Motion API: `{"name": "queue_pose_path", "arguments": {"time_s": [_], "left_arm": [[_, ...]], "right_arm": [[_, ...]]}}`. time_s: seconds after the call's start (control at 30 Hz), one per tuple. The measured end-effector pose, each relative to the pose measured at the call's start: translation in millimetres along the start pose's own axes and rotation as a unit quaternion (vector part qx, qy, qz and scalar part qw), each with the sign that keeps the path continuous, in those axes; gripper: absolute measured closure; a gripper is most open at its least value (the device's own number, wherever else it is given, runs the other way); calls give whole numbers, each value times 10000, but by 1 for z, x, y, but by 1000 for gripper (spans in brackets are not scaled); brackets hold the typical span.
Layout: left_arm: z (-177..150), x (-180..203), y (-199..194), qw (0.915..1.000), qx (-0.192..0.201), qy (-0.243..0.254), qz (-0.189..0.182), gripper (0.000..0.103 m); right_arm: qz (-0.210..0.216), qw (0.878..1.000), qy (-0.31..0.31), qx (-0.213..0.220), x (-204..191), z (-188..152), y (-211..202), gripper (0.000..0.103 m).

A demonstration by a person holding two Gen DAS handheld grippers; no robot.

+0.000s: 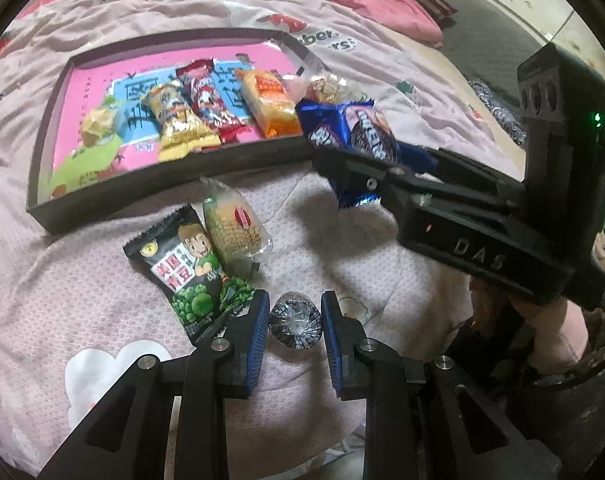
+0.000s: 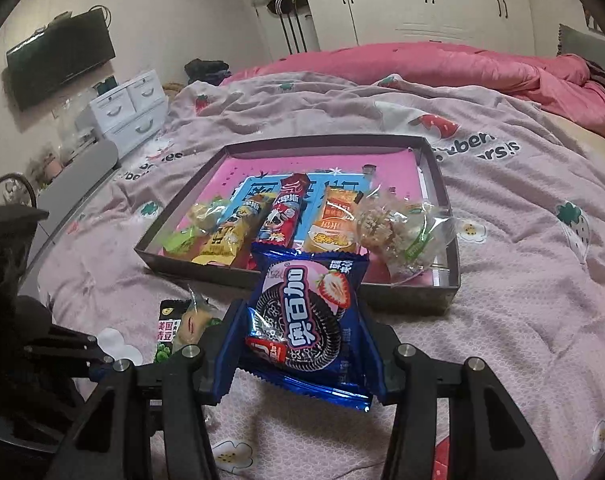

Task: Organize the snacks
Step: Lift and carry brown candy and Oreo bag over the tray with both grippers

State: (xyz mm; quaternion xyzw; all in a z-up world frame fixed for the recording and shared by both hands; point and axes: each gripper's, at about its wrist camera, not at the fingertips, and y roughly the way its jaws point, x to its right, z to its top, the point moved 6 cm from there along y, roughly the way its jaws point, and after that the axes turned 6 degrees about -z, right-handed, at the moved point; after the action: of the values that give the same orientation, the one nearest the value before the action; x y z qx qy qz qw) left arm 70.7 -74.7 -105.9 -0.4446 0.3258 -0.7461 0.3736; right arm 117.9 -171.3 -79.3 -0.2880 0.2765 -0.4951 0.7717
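Left hand-held gripper [image 1: 295, 322] stands spread, its blue pads either side of a small round foil sweet [image 1: 295, 323] on the bed [image 1: 62, 280]; whether the pads touch it I cannot tell. At 10 o'clock from the sweet lie a pea packet [image 1: 186, 270] and a clear-wrapped biscuit [image 1: 234, 228], touching each other. At 12 o'clock sits the tray [image 1: 174, 178], holding a row of five or so wrapped snacks. At 2 o'clock the right hand-held gripper [image 1: 354, 160] pinches a blue cookie pack [image 1: 354, 132] over the tray's near right corner.

From the right wrist view, the right hand-held gripper [image 2: 302, 332] is pressed onto the cookie pack [image 2: 302, 320], held above the bed just short of the tray [image 2: 446, 292]. The pea packet [image 2: 168, 330] shows at 9 o'clock.

My judgement: roughly two thirds done. Five or six snacks are trayed, one is in transit, and three are left on the bed.

Underneath is a soft pink strawberry-print quilt, rumpled, with a brighter pink duvet [image 2: 462, 64] behind. It is a bedroom: white wardrobes [image 2: 422, 0], a wall television [image 2: 58, 56], white drawers [image 2: 126, 108].
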Motion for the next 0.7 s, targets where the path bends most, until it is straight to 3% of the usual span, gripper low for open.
{"name": "queue_pose_path", "arguments": {"time_s": [0.7], "left_arm": [[-15, -2, 32, 9988, -452, 52, 207, 77]], "right_arm": [[-2, 9999, 98, 132, 3, 3, -4, 51]]}}
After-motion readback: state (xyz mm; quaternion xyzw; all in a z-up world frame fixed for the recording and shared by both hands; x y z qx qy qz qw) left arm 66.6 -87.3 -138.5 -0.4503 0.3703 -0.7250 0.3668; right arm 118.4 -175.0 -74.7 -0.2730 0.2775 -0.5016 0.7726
